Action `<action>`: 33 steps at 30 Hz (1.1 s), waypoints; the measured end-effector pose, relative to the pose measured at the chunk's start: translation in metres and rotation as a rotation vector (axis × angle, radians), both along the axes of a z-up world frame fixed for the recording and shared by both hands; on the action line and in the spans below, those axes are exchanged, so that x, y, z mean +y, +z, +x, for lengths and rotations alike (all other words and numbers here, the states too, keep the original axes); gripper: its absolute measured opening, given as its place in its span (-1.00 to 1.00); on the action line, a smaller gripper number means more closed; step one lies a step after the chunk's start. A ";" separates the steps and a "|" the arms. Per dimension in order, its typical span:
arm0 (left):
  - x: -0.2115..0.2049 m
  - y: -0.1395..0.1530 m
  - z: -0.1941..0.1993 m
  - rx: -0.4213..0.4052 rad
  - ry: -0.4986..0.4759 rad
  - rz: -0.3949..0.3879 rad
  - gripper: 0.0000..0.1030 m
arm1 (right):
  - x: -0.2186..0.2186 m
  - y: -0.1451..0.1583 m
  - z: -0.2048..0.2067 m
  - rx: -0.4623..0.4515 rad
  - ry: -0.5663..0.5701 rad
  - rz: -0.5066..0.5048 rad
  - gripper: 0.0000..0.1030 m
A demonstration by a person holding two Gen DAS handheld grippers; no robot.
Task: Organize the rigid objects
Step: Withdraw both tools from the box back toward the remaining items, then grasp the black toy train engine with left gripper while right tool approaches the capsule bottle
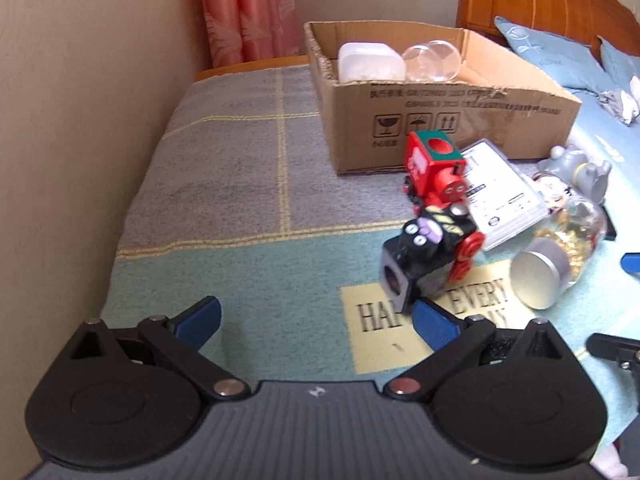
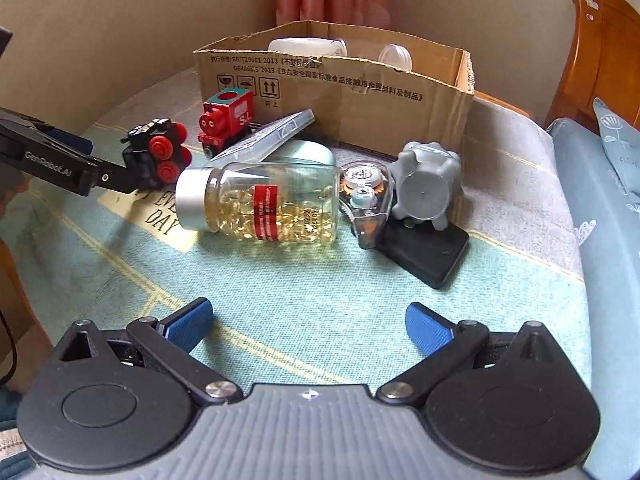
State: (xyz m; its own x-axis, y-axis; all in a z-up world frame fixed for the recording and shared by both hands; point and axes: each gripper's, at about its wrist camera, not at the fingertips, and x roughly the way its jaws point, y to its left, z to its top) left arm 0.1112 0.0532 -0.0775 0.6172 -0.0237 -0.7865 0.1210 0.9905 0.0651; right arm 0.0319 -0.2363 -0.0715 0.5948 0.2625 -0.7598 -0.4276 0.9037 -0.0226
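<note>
Two blue-padded grippers spread wide and grasping nothing fill the bottom of their own views: the left gripper [image 1: 318, 320] and the right gripper [image 2: 308, 322], both over a teal and grey woven blanket [image 1: 240, 184] bearing a cream patch with printed letters. In the left wrist view, right of centre, a black toy locomotive with red wheels [image 1: 428, 252] lies tipped on its side, just beside or touching the tip of the left gripper's right finger; contact cannot be told for sure. Directly above it in the frame stands a red toy locomotive with a green roof [image 1: 434, 168], touching the black one. Behind them, at upper centre, sits an open brown cardboard box [image 1: 460, 120] holding a white plastic container [image 1: 370, 62] and a clear round cup [image 1: 432, 60]. In the right wrist view, at centre, a clear plastic bottle of golden capsules with a silver cap [image 2: 264, 204] lies on its side; a flat clear plastic case [image 2: 272, 136] leans behind it. To its right lie a transparent correction-tape dispenser [image 2: 364, 200], a grey figurine [image 2: 426, 184] tipped over, and a flat black device [image 2: 428, 252] beneath them.
</note>
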 end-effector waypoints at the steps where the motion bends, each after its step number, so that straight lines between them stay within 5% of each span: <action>1: 0.004 -0.001 0.000 -0.001 0.015 0.018 0.96 | 0.000 0.000 0.000 -0.001 0.001 0.000 1.00; 9: -0.010 0.010 -0.006 0.011 -0.080 -0.140 0.96 | 0.000 -0.001 0.002 -0.026 -0.004 0.012 1.00; 17: -0.035 0.010 0.010 -0.014 -0.064 -0.211 0.91 | -0.001 -0.003 -0.001 -0.053 0.000 0.024 1.00; 33: -0.018 -0.008 0.005 -0.020 0.022 -0.049 0.91 | -0.003 -0.005 -0.002 -0.068 0.012 0.032 1.00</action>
State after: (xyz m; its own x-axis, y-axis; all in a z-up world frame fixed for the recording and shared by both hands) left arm 0.1164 0.0348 -0.0859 0.6336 -0.0480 -0.7722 0.0981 0.9950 0.0186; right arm 0.0304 -0.2391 -0.0766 0.6412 0.2932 -0.7091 -0.4368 0.8993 -0.0231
